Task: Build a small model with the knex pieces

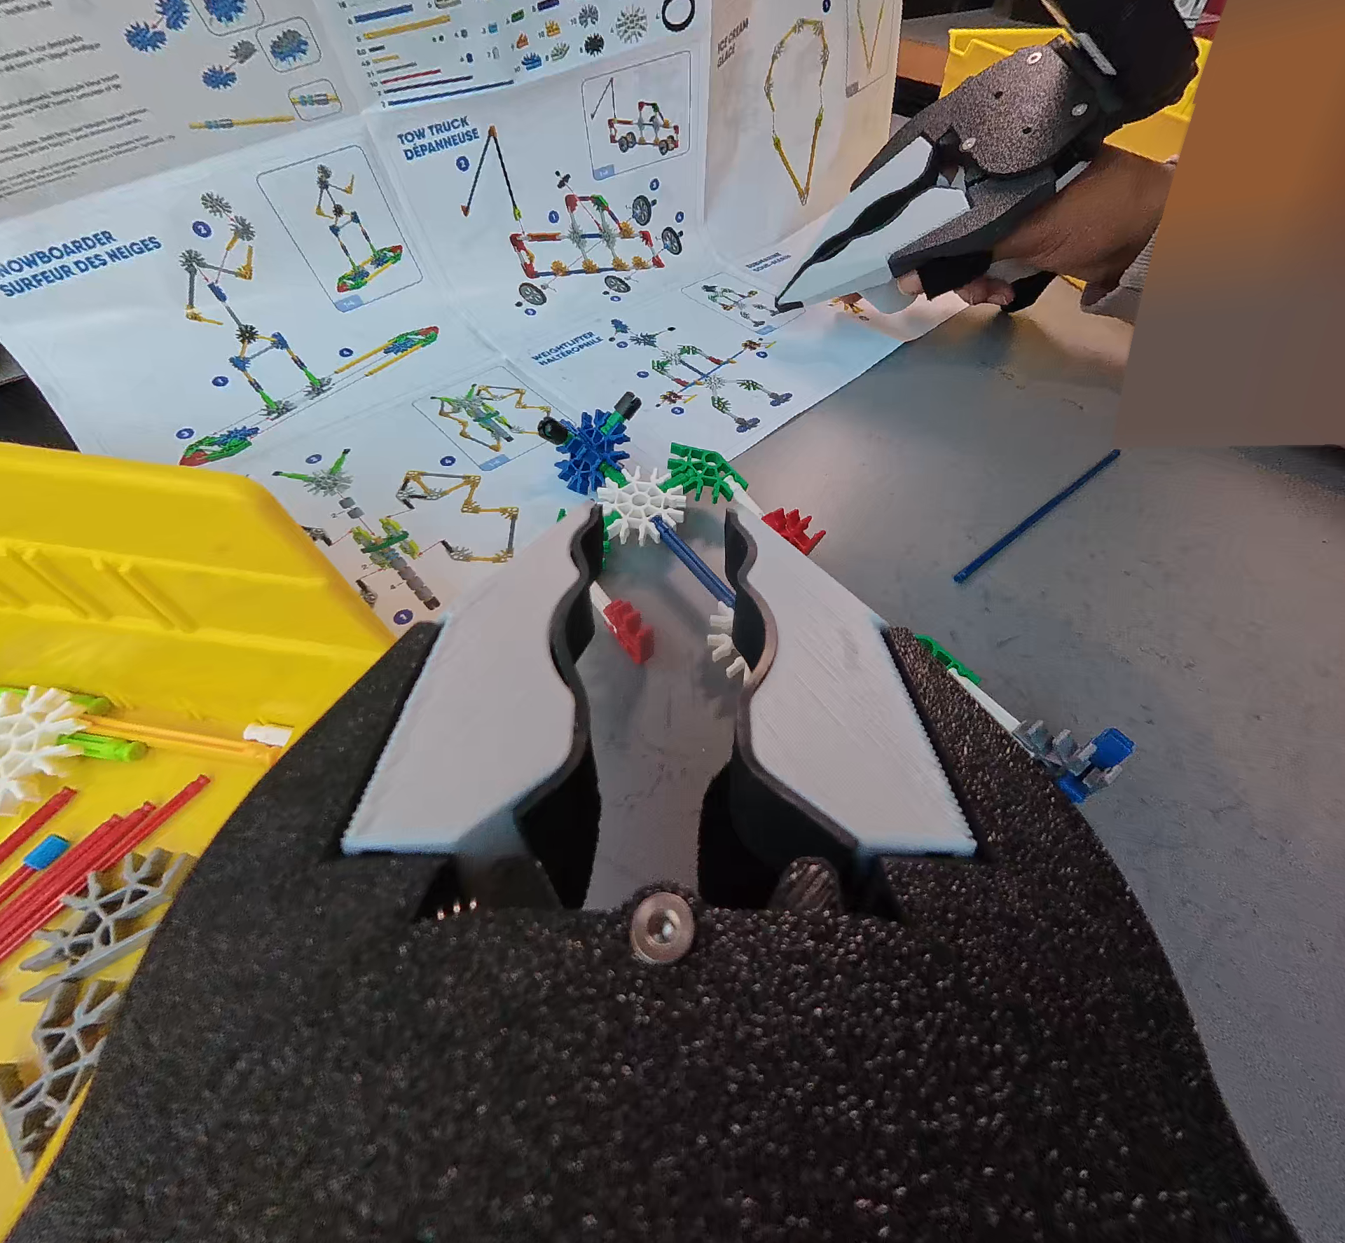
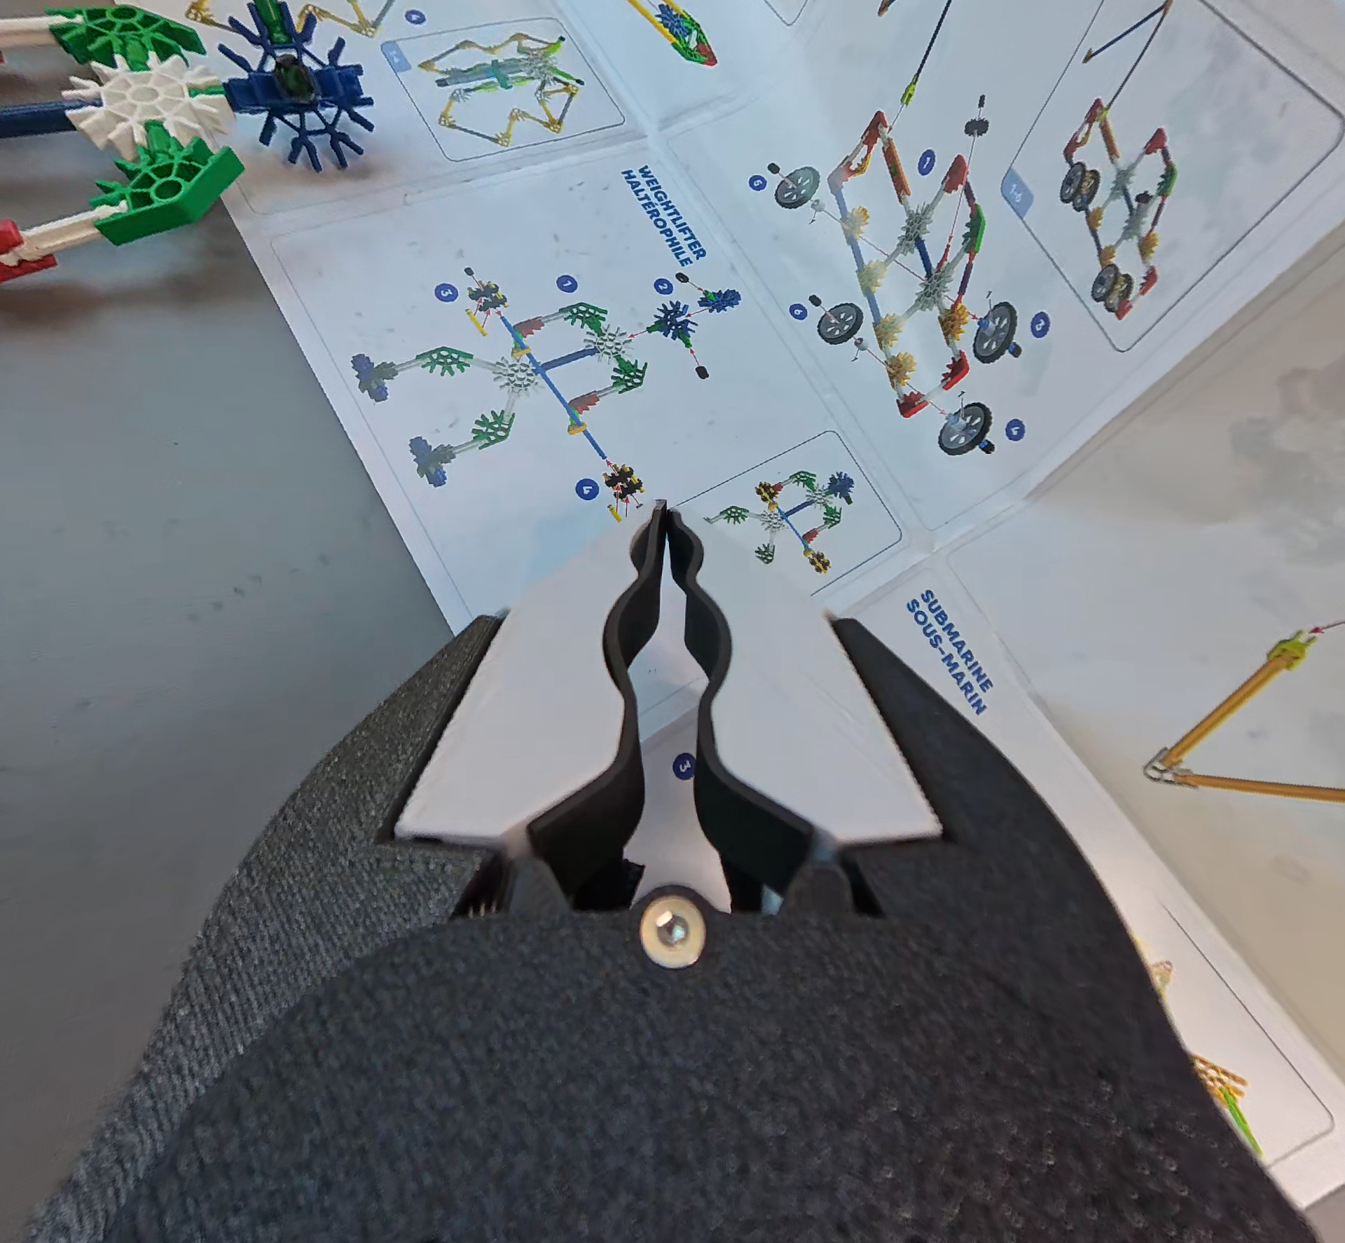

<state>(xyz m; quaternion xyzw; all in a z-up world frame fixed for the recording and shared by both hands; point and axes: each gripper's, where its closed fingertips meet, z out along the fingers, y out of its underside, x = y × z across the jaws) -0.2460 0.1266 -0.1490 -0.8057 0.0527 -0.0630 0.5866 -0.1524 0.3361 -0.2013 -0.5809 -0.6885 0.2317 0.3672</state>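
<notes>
Left gripper (image 1: 662, 538) hangs with fingers apart over the colourful plastic rod-and-snowflake toy (image 1: 640, 502) just ahead on the grey table (image 1: 1092, 698), while right gripper (image 2: 664, 513), fingers together, touches the white paper sheet (image 2: 509, 553).

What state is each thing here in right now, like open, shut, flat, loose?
Left gripper: open, fingers either side of the toy model.
Right gripper: shut, empty, tips on the instruction sheet.
Instruction sheet: unfolded, partly flat on the table.
Toy model: partly assembled, lying on the table.
Blue rod: loose.
Yellow bin: open, holding parts.
</notes>
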